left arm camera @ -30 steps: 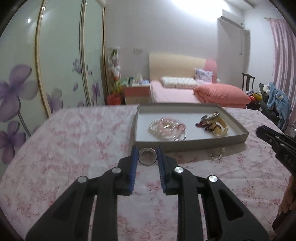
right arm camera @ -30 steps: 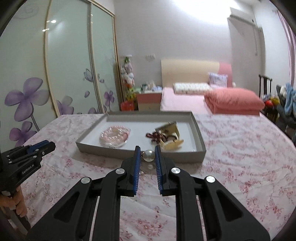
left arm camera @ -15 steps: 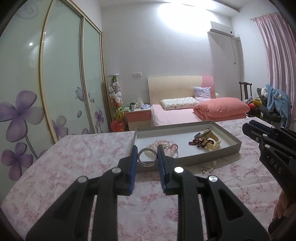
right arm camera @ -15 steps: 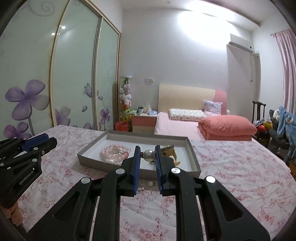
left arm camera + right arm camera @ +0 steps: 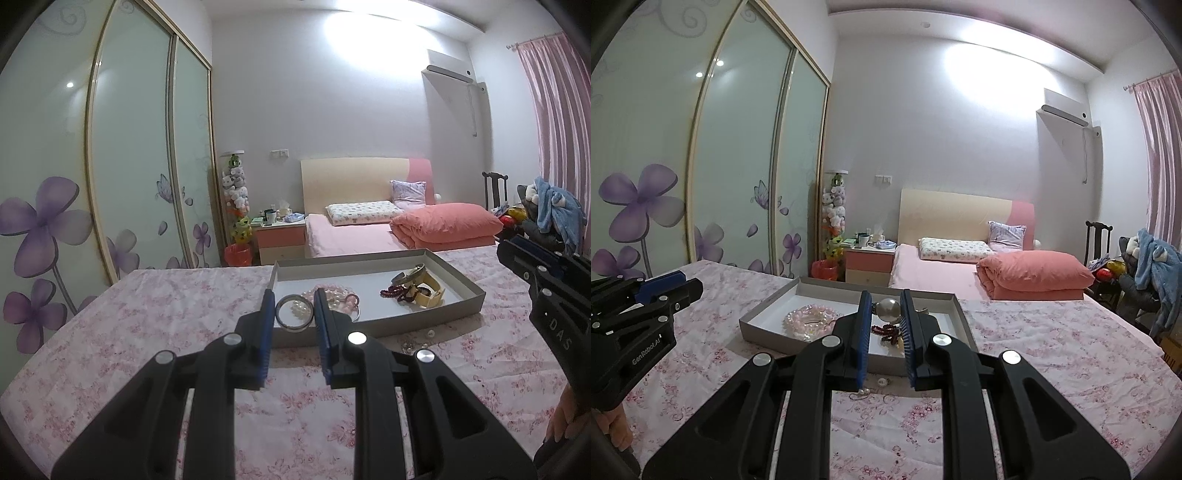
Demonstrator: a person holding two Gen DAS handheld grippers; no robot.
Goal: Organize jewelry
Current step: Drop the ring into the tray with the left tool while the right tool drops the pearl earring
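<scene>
Both grippers level above tray [image 5: 461,306], ring [image 5: 294,313] and pearl [image 5: 888,309] pinched.

The tray [image 5: 373,325] sits on the surface [image 5: 155,317]. Inside the tray, a bead bracelet [image 5: 334,297] lies at its left end and a heap of bangles [image 5: 417,291] at its right. Loose earrings [image 5: 415,343] lie on the surface just before the tray. The bed [image 5: 354,236] stands behind the tray.

Both wrist cameras looked forward low over the tabletop [image 5: 155,332], sharing the tray [image 5: 476,295] and the bed [image 5: 923,273] beyond.
</scene>
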